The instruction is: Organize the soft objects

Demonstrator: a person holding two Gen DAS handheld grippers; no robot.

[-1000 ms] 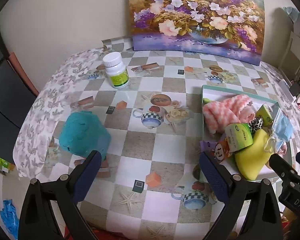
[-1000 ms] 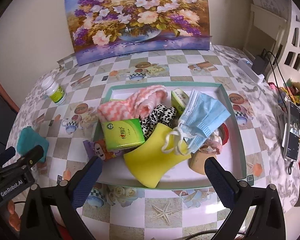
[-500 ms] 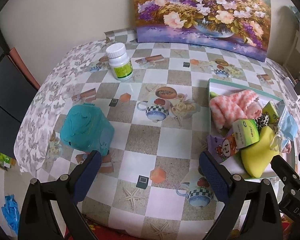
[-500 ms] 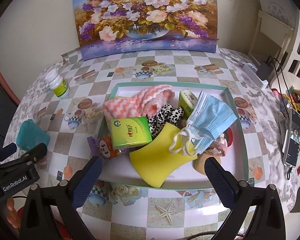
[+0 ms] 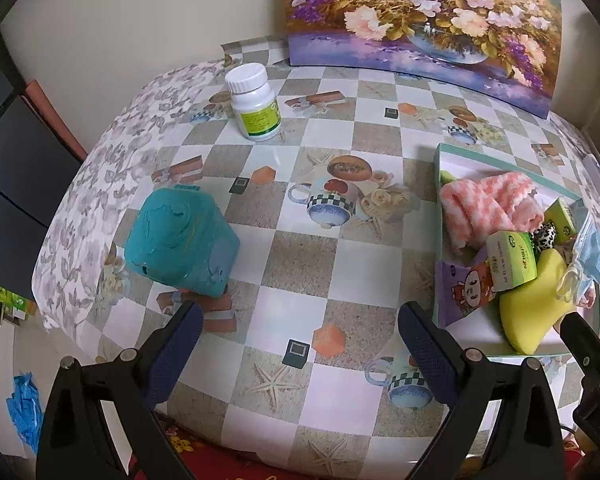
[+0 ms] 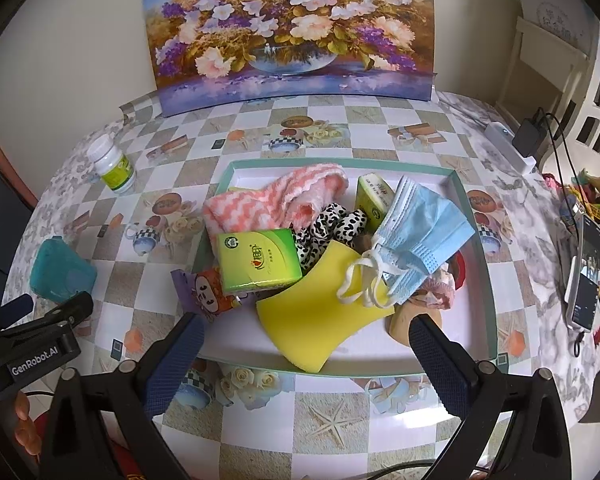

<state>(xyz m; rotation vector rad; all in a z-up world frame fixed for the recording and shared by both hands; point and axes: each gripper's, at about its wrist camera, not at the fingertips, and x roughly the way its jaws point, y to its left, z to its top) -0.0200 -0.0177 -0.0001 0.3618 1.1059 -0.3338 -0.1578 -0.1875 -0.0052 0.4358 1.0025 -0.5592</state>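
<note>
A teal-rimmed white tray (image 6: pixel 476 216) holds a pile of soft things: a pink-and-white towel (image 6: pixel 276 200), a green tissue pack (image 6: pixel 258 260), a yellow sponge (image 6: pixel 320 312), a blue face mask (image 6: pixel 420 232) and a black-and-white spotted cloth (image 6: pixel 336 224). The tray (image 5: pixel 438 160) lies right of my left gripper (image 5: pixel 298 340), which is open and empty above the table's front. A teal block (image 5: pixel 180 244) lies just ahead of its left finger. My right gripper (image 6: pixel 306 348) is open and empty over the tray's near rim.
A white pill bottle (image 5: pixel 254 102) stands at the back left. A flower painting (image 6: pixel 292 28) leans on the wall behind. A purple cartoon packet (image 6: pixel 204 292) hangs over the tray's left rim. A phone (image 6: pixel 584 276), cables and a charger lie at the table's right edge.
Both grippers have drawn back and risen a little, so the table objects sit further away. Both stay open. Nothing on the table has moved.
</note>
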